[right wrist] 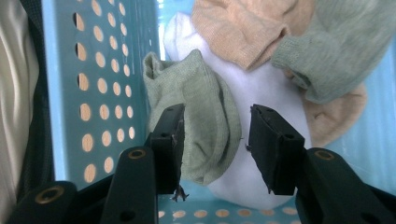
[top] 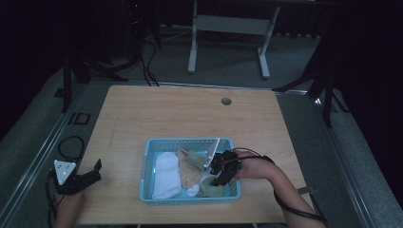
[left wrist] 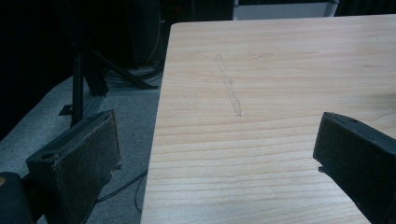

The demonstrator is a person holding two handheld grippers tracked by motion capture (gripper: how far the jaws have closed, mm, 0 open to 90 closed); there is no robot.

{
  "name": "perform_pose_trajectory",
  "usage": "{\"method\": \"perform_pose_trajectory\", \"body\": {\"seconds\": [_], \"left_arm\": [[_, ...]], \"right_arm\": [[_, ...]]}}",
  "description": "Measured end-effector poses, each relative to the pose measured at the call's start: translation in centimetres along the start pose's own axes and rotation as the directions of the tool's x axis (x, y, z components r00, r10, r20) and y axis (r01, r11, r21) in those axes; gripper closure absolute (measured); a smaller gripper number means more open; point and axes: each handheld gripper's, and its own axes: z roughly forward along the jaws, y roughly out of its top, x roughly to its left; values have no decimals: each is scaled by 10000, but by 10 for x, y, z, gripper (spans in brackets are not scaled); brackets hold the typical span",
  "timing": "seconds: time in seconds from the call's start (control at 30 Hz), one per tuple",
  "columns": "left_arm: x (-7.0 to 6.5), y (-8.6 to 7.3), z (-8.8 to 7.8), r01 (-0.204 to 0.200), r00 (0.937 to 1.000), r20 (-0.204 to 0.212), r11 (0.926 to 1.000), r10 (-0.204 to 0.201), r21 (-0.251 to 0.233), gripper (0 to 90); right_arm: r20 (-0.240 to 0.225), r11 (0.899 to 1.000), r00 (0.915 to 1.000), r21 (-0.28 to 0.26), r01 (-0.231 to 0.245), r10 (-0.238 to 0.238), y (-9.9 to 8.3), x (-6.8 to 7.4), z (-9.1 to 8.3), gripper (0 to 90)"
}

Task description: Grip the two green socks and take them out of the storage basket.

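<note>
A light blue perforated basket (top: 190, 141) sits on the wooden table near its front edge and holds several socks. My right gripper (top: 219, 179) reaches into the basket's right front corner. It is open, its jaws on either side of a pale green sock (right wrist: 201, 121): the left jaw touches the sock and a small gap shows at the right jaw. Under that sock lies a white sock (right wrist: 273, 88), with a beige sock (right wrist: 238, 28) and a second green sock (right wrist: 336, 51) beyond. My left gripper (top: 97, 170) hangs open at the table's left front edge, holding nothing.
The basket wall (right wrist: 102, 70) stands close on the left of my right gripper. A faint pencil line (left wrist: 231, 91) crosses the bare table top (left wrist: 280, 60) ahead of my left gripper (left wrist: 215, 154). A round cable hole (top: 226, 101) lies far back. Stands and cables crowd the floor at the left.
</note>
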Motion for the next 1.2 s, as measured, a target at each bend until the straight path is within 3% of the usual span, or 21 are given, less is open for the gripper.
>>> {"method": "perform_pose_trajectory", "body": {"seconds": [0.23, 0.57, 0.7, 1.2], "left_arm": [[0, 0, 0, 21, 10000, 22, 10000, -21, 1, 3], [0, 0, 0, 40, 10000, 24, 10000, -40, 29, 3], [0, 0, 0, 33, 10000, 12, 10000, -33, 33, 3], [0, 0, 0, 21, 10000, 12, 10000, -21, 56, 3]], "right_arm": [[-127, 9998, 9999, 215, 38, -35, 2, -1, 6, 559], [-344, 9970, 9982, 568, 518, -499, 4, 4, 8, 797], [-270, 9949, 9965, 596, 812, -797, 6, 11, 2, 810], [276, 9957, 9958, 336, 863, -872, 8, 17, -23, 809]]}}
